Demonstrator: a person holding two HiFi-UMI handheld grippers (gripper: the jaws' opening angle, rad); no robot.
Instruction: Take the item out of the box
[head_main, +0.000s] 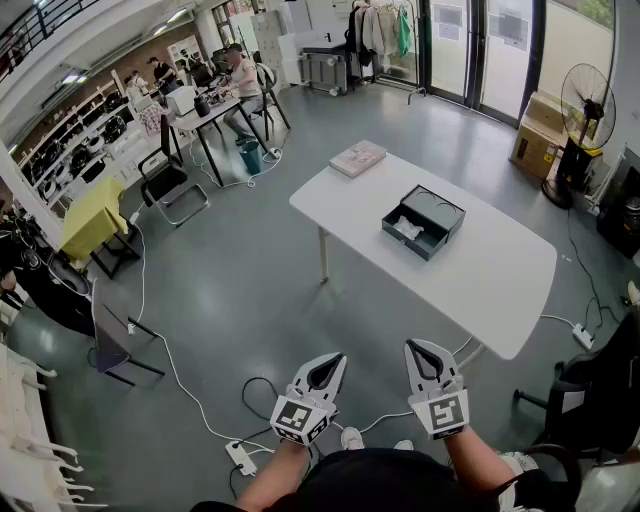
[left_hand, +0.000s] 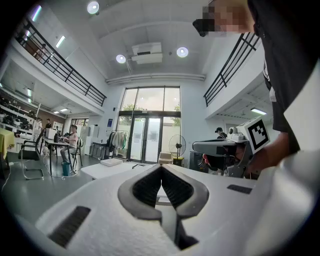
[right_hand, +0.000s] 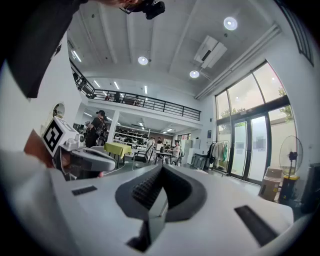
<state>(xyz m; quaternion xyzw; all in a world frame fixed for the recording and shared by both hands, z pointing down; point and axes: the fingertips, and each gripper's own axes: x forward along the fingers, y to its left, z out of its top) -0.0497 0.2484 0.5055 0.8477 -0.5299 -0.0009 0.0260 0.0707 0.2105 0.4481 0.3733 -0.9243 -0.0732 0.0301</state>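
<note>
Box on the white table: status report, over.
Both shut, empty: left gripper, right gripper, held short of the table. Dark box open, pale item inside. Flat package at table's far end, apart from box.
</note>
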